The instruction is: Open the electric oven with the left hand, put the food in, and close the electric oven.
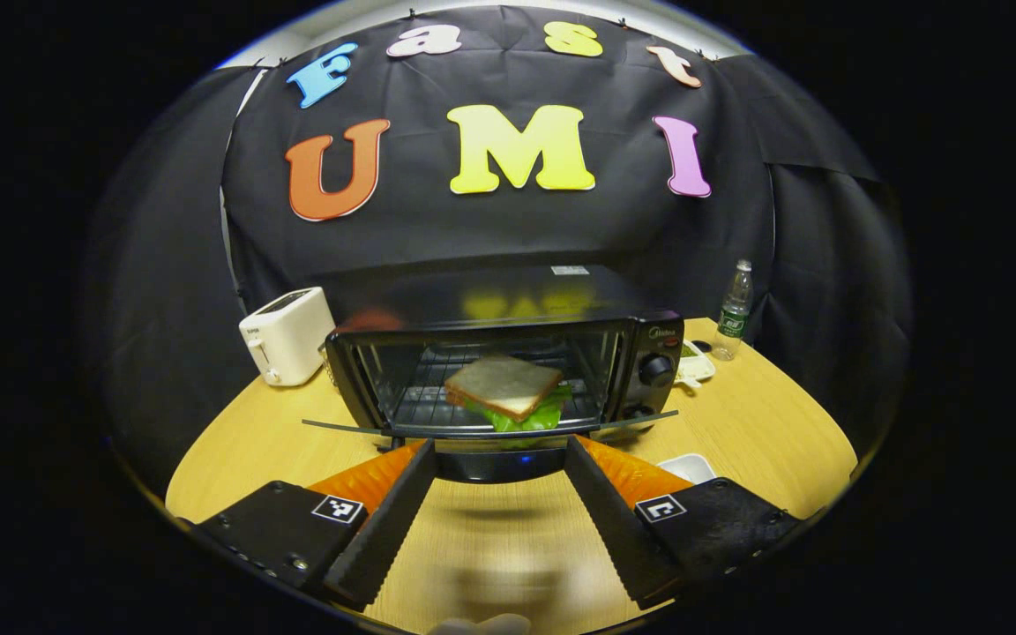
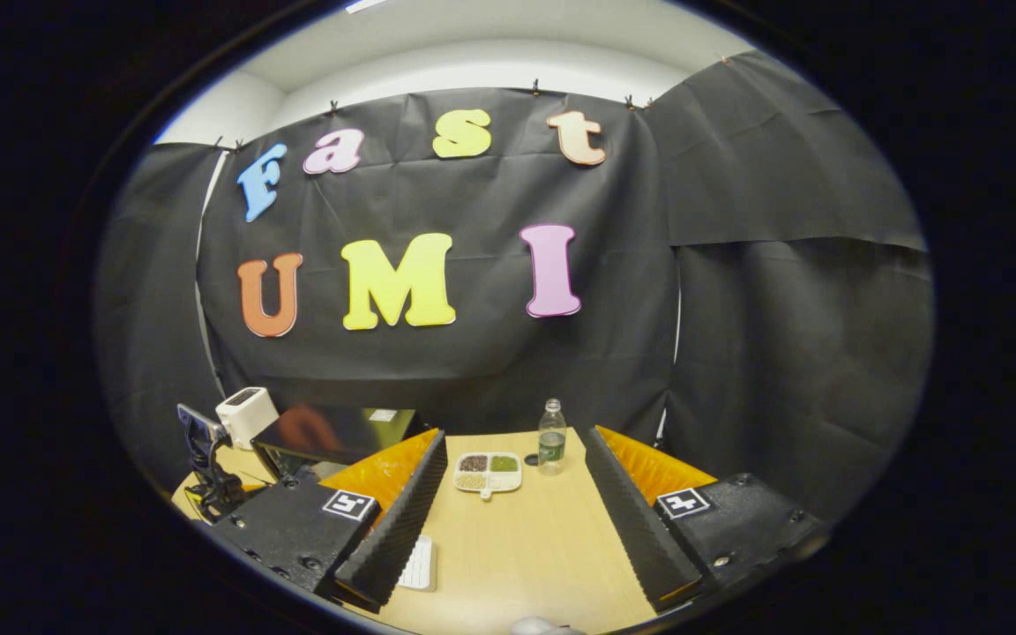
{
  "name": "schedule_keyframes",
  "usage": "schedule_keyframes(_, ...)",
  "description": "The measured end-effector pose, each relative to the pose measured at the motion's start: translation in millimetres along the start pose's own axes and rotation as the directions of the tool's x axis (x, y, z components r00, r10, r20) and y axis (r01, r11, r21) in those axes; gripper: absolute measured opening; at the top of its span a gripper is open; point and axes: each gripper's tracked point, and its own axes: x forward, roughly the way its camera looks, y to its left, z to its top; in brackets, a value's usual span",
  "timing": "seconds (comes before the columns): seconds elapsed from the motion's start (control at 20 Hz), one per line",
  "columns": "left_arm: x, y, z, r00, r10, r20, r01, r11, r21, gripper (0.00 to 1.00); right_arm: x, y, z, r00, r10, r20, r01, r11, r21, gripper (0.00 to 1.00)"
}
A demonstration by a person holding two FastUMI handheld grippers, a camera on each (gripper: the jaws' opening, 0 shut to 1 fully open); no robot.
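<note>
In the left gripper view, a white toaster (image 1: 286, 334) is seen at the left on a round wooden table (image 1: 764, 423). Beside it stands the black electric oven (image 1: 508, 353), its door (image 1: 490, 429) dropped open and level. The sandwich (image 1: 508, 392), bread over green lettuce, is seen inside on the rack. A water bottle (image 1: 735, 310) stands to the right. The left gripper (image 1: 499, 454) is held spread, its fingertips just before the door's edge, nothing pinched.

In the right gripper view, the right gripper (image 2: 515, 445) is likewise spread and empty above the table, a divided dish (image 2: 489, 472) and the bottle seen between its fingers.
</note>
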Motion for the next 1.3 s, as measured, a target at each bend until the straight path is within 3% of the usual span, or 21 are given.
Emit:
schedule_keyframes(0.05, 4, 1, 6, 1.0, 0.002, 0.013, -0.002, 1.0, 0.0, 0.96, -7, -3, -2, 1.0, -0.003, 0.001, 0.003, 1.0, 0.001, 0.95)
schedule_keyframes(0.1, 7, 1, 11, 1.0, 0.003, 0.015, -0.003, 1.0, -0.002, 0.96, -7, -4, -2, 1.0, -0.005, -0.001, 0.005, 1.0, 0.002, 1.0)
schedule_keyframes(0.2, 18, 3, 24, 0.999, 0.005, 0.034, -0.005, 1.0, 0.001, 0.97, -5, -3, -2, 1.0, -0.007, -0.002, 0.007, 1.0, 0.005, 0.95)
schedule_keyframes(0.3, 27, 7, 31, 0.999, 0.012, 0.042, -0.012, 1.0, 0.004, 0.97, -4, -3, -4, 1.0, -0.007, -0.005, 0.007, 1.0, 0.012, 1.0)
schedule_keyframes(0.45, 34, 7, 38, 0.999, 0.01, 0.04, -0.01, 1.0, -0.019, 0.96, -4, -2, -4, 1.0, -0.006, -0.007, 0.006, 1.0, 0.014, 1.0)
schedule_keyframes(0.5, 34, 8, 41, 0.999, 0.016, 0.045, -0.015, 1.0, -0.009, 0.96, -5, -3, -3, 1.0, -0.009, -0.004, 0.009, 1.0, 0.012, 0.95)
schedule_keyframes(0.55, 34, 7, 44, 0.998, 0.015, 0.055, -0.015, 1.0, 0.004, 0.96, -6, -5, -3, 1.0, -0.012, -0.002, 0.012, 1.0, 0.012, 1.0)
schedule_keyframes(0.6, 32, 6, 45, 0.998, 0.012, 0.058, -0.013, 1.0, 0.007, 0.96, -7, -5, -2, 1.0, -0.012, 0.0, 0.012, 1.0, 0.01, 0.95)
schedule_keyframes(0.75, 25, 8, 50, 0.997, 0.019, 0.07, -0.019, 1.0, 0.006, 0.96, -7, -4, -2, 1.0, -0.011, 0.0, 0.011, 1.0, 0.014, 1.0)
schedule_keyframes(0.85, 13, 12, 61, 0.995, 0.041, 0.091, -0.043, 0.999, 0.016, 0.96, -7, -3, 2, 1.0, -0.005, 0.004, 0.005, 1.0, 0.016, 1.0)
schedule_keyframes(0.9, 4, 12, 71, 0.993, 0.04, 0.115, -0.042, 0.999, 0.018, 0.96, -8, 0, 3, 1.0, 0.005, 0.01, -0.005, 1.0, 0.017, 0.95)
schedule_keyframes(1.0, -17, 12, 93, 0.987, 0.039, 0.156, -0.042, 0.999, 0.018, 0.96, -8, 5, 11, 1.0, 0.011, 0.024, -0.011, 1.0, 0.008, 0.95)
schedule_keyframes(1.05, -30, 13, 105, 0.984, 0.04, 0.175, -0.043, 0.999, 0.017, 0.96, -9, 8, 13, 0.999, 0.017, 0.034, -0.017, 1.0, 0.002, 1.0)
schedule_keyframes(1.15, -58, 15, 131, 0.974, 0.034, 0.224, -0.039, 0.999, 0.019, 0.96, -11, 19, 19, 0.998, 0.04, 0.044, -0.04, 0.999, 0.0, 0.95)
schedule_keyframes(1.2, -72, 18, 145, 0.968, 0.033, 0.248, -0.04, 0.999, 0.022, 0.96, -12, 24, 21, 0.998, 0.05, 0.049, -0.05, 0.999, -0.001, 1.0)
schedule_keyframes(1.3, -103, 30, 169, 0.956, 0.063, 0.288, -0.071, 0.997, 0.018, 0.96, -15, 34, 31, 0.995, 0.072, 0.07, -0.073, 0.997, 0.004, 0.95)
